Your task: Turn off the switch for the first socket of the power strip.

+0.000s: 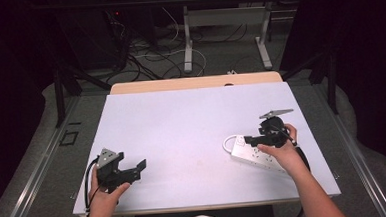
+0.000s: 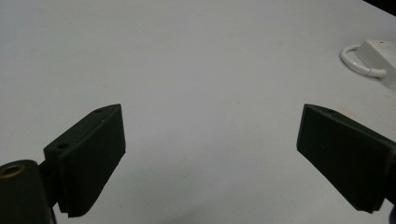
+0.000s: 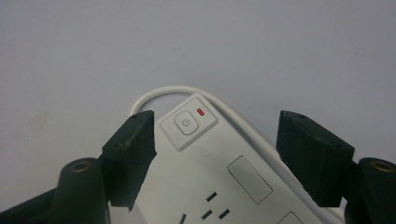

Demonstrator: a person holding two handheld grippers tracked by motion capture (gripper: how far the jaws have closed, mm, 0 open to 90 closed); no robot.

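Note:
A white power strip (image 1: 256, 155) lies on the right part of the pale table (image 1: 181, 114), its white cable (image 1: 228, 142) looping round its left end. In the right gripper view the power strip (image 3: 210, 158) shows a power button (image 3: 187, 124) with a small red light (image 3: 201, 111) beside it. My right gripper (image 1: 250, 141) hangs over that end, open, and its jaws (image 3: 215, 116) straddle the strip without pressing on it. My left gripper (image 1: 140, 170) rests at the front left, open and with nothing between its jaws (image 2: 211, 109); the strip's end (image 2: 380, 51) shows far to its right.
The table top is a wide bare sheet, with a wooden strip (image 1: 194, 82) along its far edge. Beyond it stand the legs of another table (image 1: 187, 43) and loose cables (image 1: 148, 56) on the floor. Dark frames flank both sides.

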